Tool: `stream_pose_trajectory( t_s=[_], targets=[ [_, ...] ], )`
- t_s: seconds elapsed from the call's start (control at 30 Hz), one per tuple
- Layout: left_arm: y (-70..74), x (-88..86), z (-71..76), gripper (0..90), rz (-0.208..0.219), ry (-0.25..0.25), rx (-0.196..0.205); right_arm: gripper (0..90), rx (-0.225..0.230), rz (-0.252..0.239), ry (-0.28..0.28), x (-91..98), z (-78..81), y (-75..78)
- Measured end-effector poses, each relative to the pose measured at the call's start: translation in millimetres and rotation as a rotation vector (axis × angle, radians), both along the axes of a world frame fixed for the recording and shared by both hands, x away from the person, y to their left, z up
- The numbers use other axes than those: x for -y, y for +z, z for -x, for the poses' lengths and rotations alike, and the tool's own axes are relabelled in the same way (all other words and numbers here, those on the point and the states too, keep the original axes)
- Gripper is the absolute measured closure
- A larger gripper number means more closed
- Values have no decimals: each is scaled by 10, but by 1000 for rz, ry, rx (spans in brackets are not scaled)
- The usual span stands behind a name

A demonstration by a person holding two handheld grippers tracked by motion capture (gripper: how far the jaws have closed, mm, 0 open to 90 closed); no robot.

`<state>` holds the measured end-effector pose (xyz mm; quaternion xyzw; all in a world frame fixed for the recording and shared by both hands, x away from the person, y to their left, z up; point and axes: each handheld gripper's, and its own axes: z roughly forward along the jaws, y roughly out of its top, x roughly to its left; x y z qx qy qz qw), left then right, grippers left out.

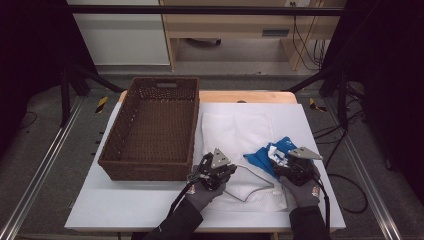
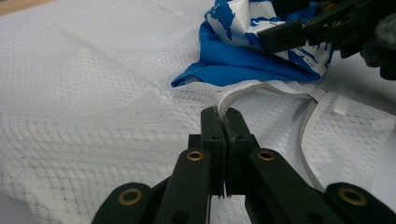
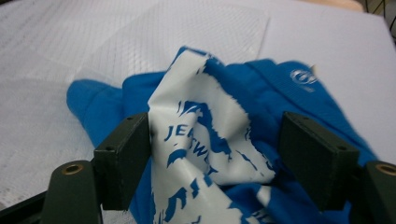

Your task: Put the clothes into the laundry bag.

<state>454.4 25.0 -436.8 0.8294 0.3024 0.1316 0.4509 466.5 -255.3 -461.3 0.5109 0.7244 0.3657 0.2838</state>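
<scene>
On white table (image 1: pixel 125 210), wicker basket (image 1: pixel 150 130)

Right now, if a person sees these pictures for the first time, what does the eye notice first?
Probably the blue and white printed garment, bright against the white mesh laundry bag near the table's right side; the open right gripper straddles it. Next, the left gripper pinching the bag's edge, and the brown wicker basket on the left.

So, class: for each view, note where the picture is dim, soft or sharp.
High view: dark surroundings, the white table evenly lit, no glare. Left gripper view: mesh bag sharp, blue garment farther off slightly soft. Right gripper view: printed lettering soft, the garment's far edge blurred.
</scene>
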Motion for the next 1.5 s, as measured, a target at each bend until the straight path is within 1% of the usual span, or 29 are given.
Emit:
stream_pose_trajectory(
  t_s=[0.07,0.1,0.13,0.17,0.2,0.23,0.3,0.37,0.43,0.47,0.5,0.53,0.57,0.6,0.63,0.67,0.7,0.77,0.8,0.87,0.93,1.0,1.03,1.13,1.27,1.3,1.33,1.43,1.5],
  targets=[
    [-1,0,3,888,0,-1,-1,278,-11,13,1,-14,-13,-23],
    [-2,1,6,888,0,-2,-1,310,-24,38,-1,-26,-27,-56],
    [-5,3,11,888,1,-1,-2,464,-38,98,-5,-42,-55,-115],
    [-7,4,14,888,1,-3,-3,464,-38,98,-5,-42,-55,-115],
    [-9,5,15,887,1,-4,-5,644,-29,134,-29,-27,-46,-125],
    [-10,5,15,887,1,-4,-6,644,-29,134,-29,-27,-46,-125],
    [-10,4,12,888,2,-4,-10,738,-31,79,-30,32,-30,-118],
    [-7,2,14,888,3,-5,-12,776,-33,40,-26,87,-12,-112],
    [-2,0,16,887,5,-7,-14,785,-28,9,-25,117,18,-84],
    [0,-1,14,887,7,-6,-16,787,-16,-4,-21,125,44,-56],
    [4,1,7,888,10,-3,-18,787,21,-40,1,151,120,33],
    [7,2,0,888,10,-3,-19,787,21,-40,1,151,120,33],
    [10,7,-9,888,12,-1,-24,786,51,-74,33,178,196,128],
    [16,12,-20,888,11,4,-27,785,71,-89,56,192,247,185],
    [21,16,-31,888,15,7,-33,785,71,-89,56,192,247,185],
    [27,21,-38,888,21,8,-37,784,90,-106,80,203,299,240],
    [37,40,-48,888,20,15,-41,780,139,-148,139,199,414,349],
    [42,48,-54,888,16,16,-43,774,172,-156,190,161,495,410],
    [45,56,-59,888,12,17,-43,774,172,-156,190,161,495,410],
    [50,66,-68,889,13,22,-49,769,187,-153,232,91,575,457],
    [53,70,-82,889,13,25,-55,768,198,-164,277,22,638,473],
    [58,69,-97,889,19,31,-67,768,200,-174,337,-60,694,454],
    [59,68,-102,889,21,33,-69,768,197,-166,359,-98,715,436],
    [61,63,-108,889,22,35,-72,766,184,-148,406,-182,752,374],
    [64,61,-115,889,23,38,-66,765,157,-139,432,-273,762,307],
    [65,60,-118,889,23,36,-67,765,145,-121,448,-327,777,289],
    [67,62,-120,889,23,35,-67,765,145,-121,448,-327,777,289],
    [75,71,-131,890,23,39,-68,764,129,-99,495,-399,813,268],
    [93,78,-139,890,25,42,-69,764,121,-94,507,-416,826,256]
  ],
)
